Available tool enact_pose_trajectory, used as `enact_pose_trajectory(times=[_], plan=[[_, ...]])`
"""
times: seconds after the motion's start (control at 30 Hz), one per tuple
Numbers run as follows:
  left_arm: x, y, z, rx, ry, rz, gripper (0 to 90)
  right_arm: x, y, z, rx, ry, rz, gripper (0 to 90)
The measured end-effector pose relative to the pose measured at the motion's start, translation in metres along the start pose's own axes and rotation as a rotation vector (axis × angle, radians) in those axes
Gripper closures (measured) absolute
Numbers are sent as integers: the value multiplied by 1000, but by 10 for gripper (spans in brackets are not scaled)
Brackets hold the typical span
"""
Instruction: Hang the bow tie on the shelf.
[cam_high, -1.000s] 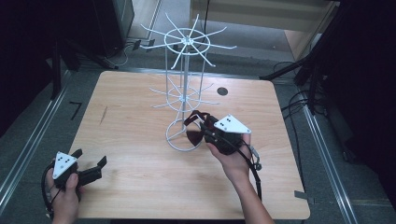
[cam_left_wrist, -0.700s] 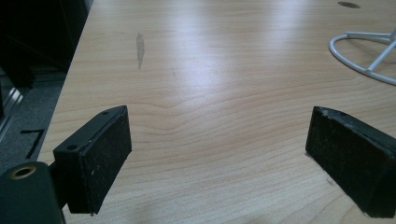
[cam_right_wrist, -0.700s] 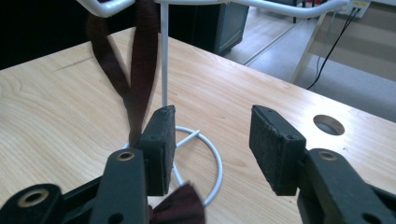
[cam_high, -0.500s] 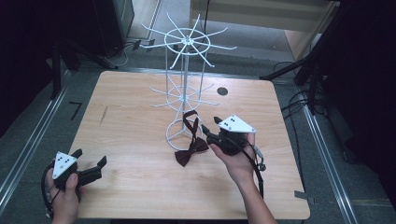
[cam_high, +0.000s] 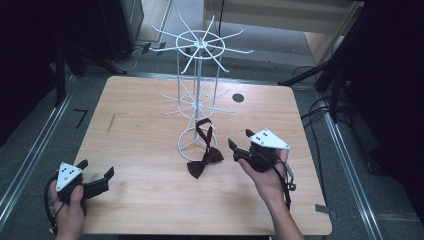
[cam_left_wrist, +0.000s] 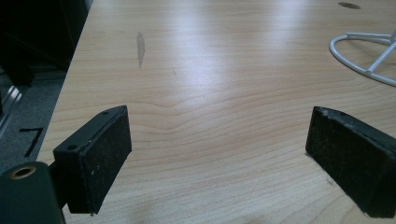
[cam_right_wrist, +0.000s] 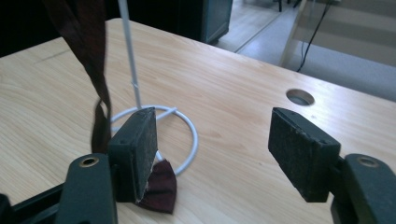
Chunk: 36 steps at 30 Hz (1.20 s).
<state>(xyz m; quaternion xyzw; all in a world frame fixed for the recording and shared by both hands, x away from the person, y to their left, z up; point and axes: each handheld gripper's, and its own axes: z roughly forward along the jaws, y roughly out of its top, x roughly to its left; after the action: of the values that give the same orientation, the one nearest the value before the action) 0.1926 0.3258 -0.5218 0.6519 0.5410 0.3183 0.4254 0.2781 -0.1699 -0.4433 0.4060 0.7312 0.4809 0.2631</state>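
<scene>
Currently catalogued, left to right.

Item one: left gripper (cam_high: 95, 181), black two-jaw tool with grey three-cornered plate, held low at the near left corner of the pale wooden table (cam_high: 140, 125). Jaws stand wide apart with bare wood between them in the left gripper view; nothing held. It sits where it was a second ago.

Item two: white wire display stand (cam_high: 199, 95), spoked arms on two tiers, ring base on the tabletop at centre.

Item three: dark maroon bow tie (cam_high: 205, 162), its strap looped up over a lower spoke of the stand, its bow resting on the table just outside the ring base. A second ago the right gripper was clamped on it; now it hangs free.

Item four: right gripper (cam_high: 242, 143), just right of the bow tie. Its jaws have just been opening and now stand apart, with nothing between the pads; the bow lies beside the left pad (cam_right_wrist: 140, 151).

Judgement: the hanging step looks done, the tie let go.

Clearances: broad bare wood left of the stand and along the near edge; the round grommet hole (cam_high: 238, 98) lies far right, well apart from both grippers.
</scene>
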Motion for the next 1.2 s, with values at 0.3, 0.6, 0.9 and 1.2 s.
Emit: enact_pose_trajectory(times=[0.3,0.6,0.9,1.2], plan=[[0,0,0,0,3,-1,75,-20,-27,-12,19,-30,51,306],[1,0,0,-3,0,-4,75,-40,-53,-26,20,-62,89,293],[1,0,0,-4,-1,-7,75,-54,-72,-41,18,-111,100,290],[1,0,0,-5,-3,-9,75,-73,-95,-57,37,-147,137,286]])
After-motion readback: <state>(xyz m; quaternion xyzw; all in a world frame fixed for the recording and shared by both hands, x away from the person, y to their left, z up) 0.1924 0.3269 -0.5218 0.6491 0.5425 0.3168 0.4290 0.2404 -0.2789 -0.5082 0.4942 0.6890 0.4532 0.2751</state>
